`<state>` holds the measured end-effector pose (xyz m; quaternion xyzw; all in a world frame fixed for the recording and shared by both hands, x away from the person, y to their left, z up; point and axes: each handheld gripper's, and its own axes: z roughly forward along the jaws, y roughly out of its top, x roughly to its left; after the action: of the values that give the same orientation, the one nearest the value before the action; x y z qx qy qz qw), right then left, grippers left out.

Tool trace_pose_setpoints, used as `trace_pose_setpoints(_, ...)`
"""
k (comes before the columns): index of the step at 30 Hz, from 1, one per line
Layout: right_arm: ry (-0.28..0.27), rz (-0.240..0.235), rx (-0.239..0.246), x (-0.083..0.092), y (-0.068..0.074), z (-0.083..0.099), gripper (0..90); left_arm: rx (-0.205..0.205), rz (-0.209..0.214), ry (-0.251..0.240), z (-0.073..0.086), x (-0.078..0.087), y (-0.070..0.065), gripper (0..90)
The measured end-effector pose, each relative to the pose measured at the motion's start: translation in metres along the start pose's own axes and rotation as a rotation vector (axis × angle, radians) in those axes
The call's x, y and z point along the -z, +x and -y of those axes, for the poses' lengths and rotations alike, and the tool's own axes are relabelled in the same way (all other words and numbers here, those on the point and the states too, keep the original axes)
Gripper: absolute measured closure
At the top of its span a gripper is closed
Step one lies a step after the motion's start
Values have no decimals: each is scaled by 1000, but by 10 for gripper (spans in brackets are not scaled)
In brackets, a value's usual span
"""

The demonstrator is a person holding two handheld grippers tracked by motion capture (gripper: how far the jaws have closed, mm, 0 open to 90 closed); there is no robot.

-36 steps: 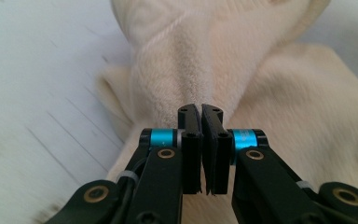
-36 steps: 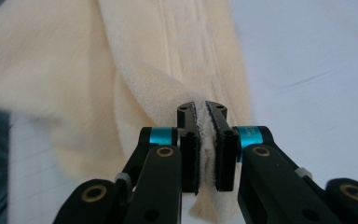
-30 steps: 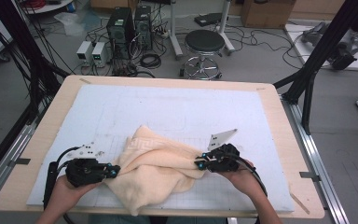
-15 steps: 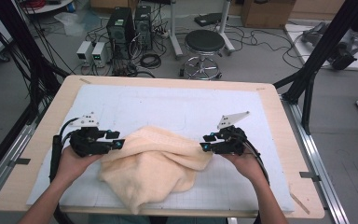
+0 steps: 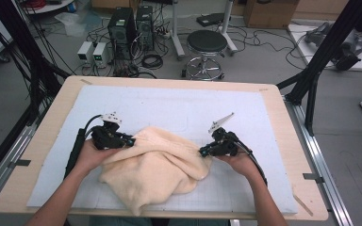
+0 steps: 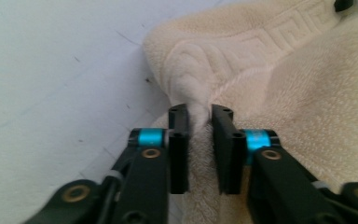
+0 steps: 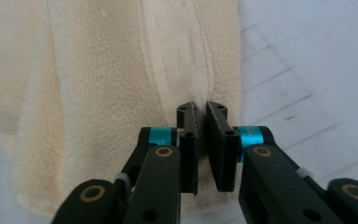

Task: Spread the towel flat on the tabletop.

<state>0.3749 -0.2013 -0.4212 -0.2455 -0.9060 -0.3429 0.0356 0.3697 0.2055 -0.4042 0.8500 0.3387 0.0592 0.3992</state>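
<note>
1. While the towel (image 5: 155, 172) is sitting bunched near the front edge of the white mat (image 5: 179, 106), you are carrying both grippers farther from you than a second ago, and the towel's far edge is travelling with them.
2. Left gripper (image 6: 199, 116): jaws have just been closing and are now pinching a gathered fold of the towel's left edge between the pads.
3. Right gripper (image 7: 200, 114): jaws have just been closing too; they are nearly together, clamping a thin hemmed edge on the towel's right side.
4. My read: you are re-gripping two edges to spread or fold the towel; the pile is not flat yet.
5. Towel is looking like cream terry, thick and soft, with an embossed key-pattern band along the border and a stitched hem.
6. Mat is showing a faint printed grid, flat and matte, on the wooden table (image 5: 283, 113).
</note>
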Motion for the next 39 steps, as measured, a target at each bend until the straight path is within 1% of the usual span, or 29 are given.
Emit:
trace_pose_setpoints(1, -23, 13, 3, 3, 0, -2, 854, 21, -24, -30, -1, 4, 2, 830)
trace_pose_setpoints(2, -63, 78, 20, 12, -2, -8, 859, 40, -29, -46, -2, 6, 2, 833)
trace_pose_setpoints(3, -63, 78, 20, 12, -2, -8, 859, 55, -51, -73, -4, 10, 2, 833)
trace_pose_setpoints(4, -127, 159, 41, 27, 0, -18, 861, 55, -77, -100, -7, 15, 1, 834)
trace_pose_setpoints(5, -127, 159, 41, 27, 0, -18, 861, 61, -89, -135, -10, 20, -1, 834)
trace_pose_setpoints(6, -206, 222, 67, 45, 4, -31, 860, 65, -110, -177, -13, 25, -3, 834)
trace_pose_setpoints(7, -206, 222, 67, 45, 4, -31, 860, 65, -126, -209, -16, 31, -6, 834)
trace_pose_setpoints(8, -225, 272, 98, 53, 8, -38, 860, 54, -145, -233, -20, 36, -11, 833)
trace_pose_setpoints(9, -239, 313, 136, 60, 14, -45, 858, 43, -161, -236, -21, 39, -14, 833)
trace_pose_setpoints(10, -244, 322, 156, 63, 18, -48, 854, 16, -170, -221, -21, 42, -19, 832)
trace_pose_setpoints(11, -241, 323, 175, 64, 22, -50, 852, -10, -167, -192, -19, 42, -23, 832)
trace_pose_setpoints(13, -194, 287, 194, 57, 27, -46, 849, -34, -141, -132, -9, 39, -28, 831)
trace_pose_setpoints(14, -167, 252, 187, 49, 27, -41, 846, -36, -114, -115, -1, 37, -30, 831)
trace_pose_setpoints(15, -99, 181, 169, 29, 27, -27, 845, -32, -102, -91, 7, 34, -31, 831)
trace_pose_setpoints(16, -99, 181, 169, 29, 27, -27, 845, -29, -92, -64, 15, 30, -32, 831)
trace_pose_setpoints(18, -24, 114, 137, 7, 25, -12, 811, -12, -38, -32, 29, 24, -32, 824)
trace_pose_setpoints(19, 20, 92, 132, -6, 27, -5, 728, -7, -12, -40, 34, 22, -31, 791)
trace_pose_setpoints(21, -4, 89, 142, -8, 28, -3, 707, -8, 7, -54, 37, 23, -29, 772)
trace_pose_setpoints(22, -5, 97, 130, -6, 29, -3, 677, 2, 9, -59, 37, 23, -28, 762)
trace_pose_setpoints(24, -61, 118, 122, 1, 28, -5, 633, 10, 5, -54, 35, 22, -25, 723)
trace_pose_setpoints(26, -99, 136, 92, 6, 25, -7, 579, 13, 16, -49, 34, 19, -23, 722)
trace_pose_setpoints(28, -100, 133, 66, 3, 20, -7, 569, 3, 39, -34, 33, 16, -23, 724)
trace_pose_setpoints(29, -80, 134, 58, -1, 18, -7, 573, 4, 47, -32, 33, 15, -22, 723)
trace_pose_setpoints(30, -56, 134, 52, -5, 17, -7, 595, 11, 54, -32, 32, 15, -22, 719)
trace_pose_setpoints(31, -31, 115, 53, -11, 15, -7, 697, 13, 53, -36, 30, 17, -20, 675)
trace_pose_setpoints(32, -31, 115, 53, -11, 15, -7, 697, 25, 54, -50, 28, 20, -19, 675)
trace_pose_setpoints(34, -26, 108, 92, -14, 18, -7, 787, 29, 44, -72, 21, 27, -15, 627)
trace_pose_setpoints(37, -38, 87, 126, -12, 20, -8, 820, 42, 32, -125, 6, 37, -9, 533)
trace_pose_setpoints(39, -47, 78, 145, -10, 21, -8, 827, 45, 32, -135, -6, 39, -5, 490)
